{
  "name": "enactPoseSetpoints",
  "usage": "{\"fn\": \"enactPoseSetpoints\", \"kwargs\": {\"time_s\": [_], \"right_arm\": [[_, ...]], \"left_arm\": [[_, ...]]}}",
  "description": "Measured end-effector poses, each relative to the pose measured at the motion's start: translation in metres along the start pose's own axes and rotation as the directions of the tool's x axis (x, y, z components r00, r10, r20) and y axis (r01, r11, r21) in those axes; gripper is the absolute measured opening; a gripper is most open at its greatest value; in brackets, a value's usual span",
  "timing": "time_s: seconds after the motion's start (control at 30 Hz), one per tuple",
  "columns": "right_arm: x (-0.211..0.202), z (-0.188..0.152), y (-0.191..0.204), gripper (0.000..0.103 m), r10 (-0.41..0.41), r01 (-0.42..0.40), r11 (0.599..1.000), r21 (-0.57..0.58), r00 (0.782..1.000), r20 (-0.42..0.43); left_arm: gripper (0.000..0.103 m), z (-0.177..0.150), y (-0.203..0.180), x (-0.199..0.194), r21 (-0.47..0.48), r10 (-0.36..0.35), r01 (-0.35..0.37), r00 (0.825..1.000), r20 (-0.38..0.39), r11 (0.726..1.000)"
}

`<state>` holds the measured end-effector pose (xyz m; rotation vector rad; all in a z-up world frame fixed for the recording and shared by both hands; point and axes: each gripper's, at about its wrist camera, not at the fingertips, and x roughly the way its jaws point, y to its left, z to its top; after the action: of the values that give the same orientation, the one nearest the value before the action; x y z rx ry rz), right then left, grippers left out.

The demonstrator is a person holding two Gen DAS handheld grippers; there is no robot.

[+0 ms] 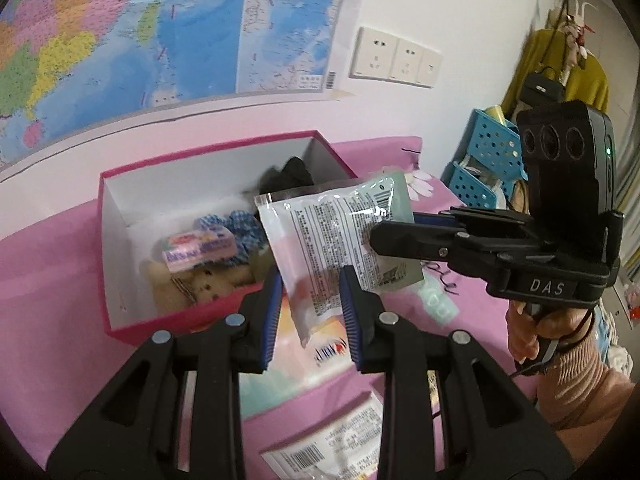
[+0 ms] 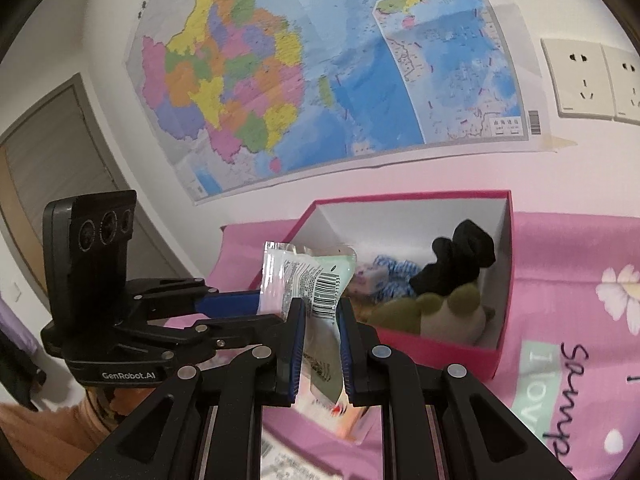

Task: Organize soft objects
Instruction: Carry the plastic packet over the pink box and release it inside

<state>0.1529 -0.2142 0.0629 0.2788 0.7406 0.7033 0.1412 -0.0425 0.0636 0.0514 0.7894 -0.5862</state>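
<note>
So both grippers are clamped on the same thing here: a flat plastic snack packet (image 1: pixel 340 236) with printed text and a barcode on its back. The left gripper (image 1: pixel 310 312) pinches its lower edge between the blue pads, and the right gripper (image 1: pixel 394 232) comes in from the right side and bites the packet's right edge. From the right wrist view, the right gripper (image 2: pixel 320 344) has the packet (image 2: pixel 316 280) squeezed between its pads, with the left gripper (image 2: pixel 248 312) gripping it from the left.

The packet hangs in the air just in front of the open pink box (image 1: pixel 116 240), over its near edge, not inside. The box sits on a pink bedsheet (image 1: pixel 48 280) against the wall. Inside it are a black scrunchie (image 2: pixel 460 256), a blue-and-white checked fabric piece (image 1: pixel 244 228), a small pink wrapped pack (image 1: pixel 196 248), a beige plush (image 1: pixel 208 284) and an olive-green plush (image 2: pixel 448 308).

Another packet (image 1: pixel 332 444) lies on the sheet below the left gripper. There's a big map (image 2: pixel 320 64) on the wall, wall sockets (image 1: pixel 396 58) beside it, and a blue perforated basket (image 1: pixel 488 160) off to the right. A hand (image 1: pixel 536 332) in a peach sleeve holds the right gripper's handle.
</note>
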Motion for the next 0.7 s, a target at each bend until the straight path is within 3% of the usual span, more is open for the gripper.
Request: {"fn": "enactPoseSetpoints", "kwargs": {"time_s": [0.7], "right_arm": [[0.054, 0.022, -0.037, 0.016, -0.05, 0.053, 0.996, 0.077, 0.998, -0.043]], "left_arm": [[0.031, 0.024, 0.031, 0.049, -0.088, 0.085, -0.092, 0.993, -0.084, 0.992]]}}
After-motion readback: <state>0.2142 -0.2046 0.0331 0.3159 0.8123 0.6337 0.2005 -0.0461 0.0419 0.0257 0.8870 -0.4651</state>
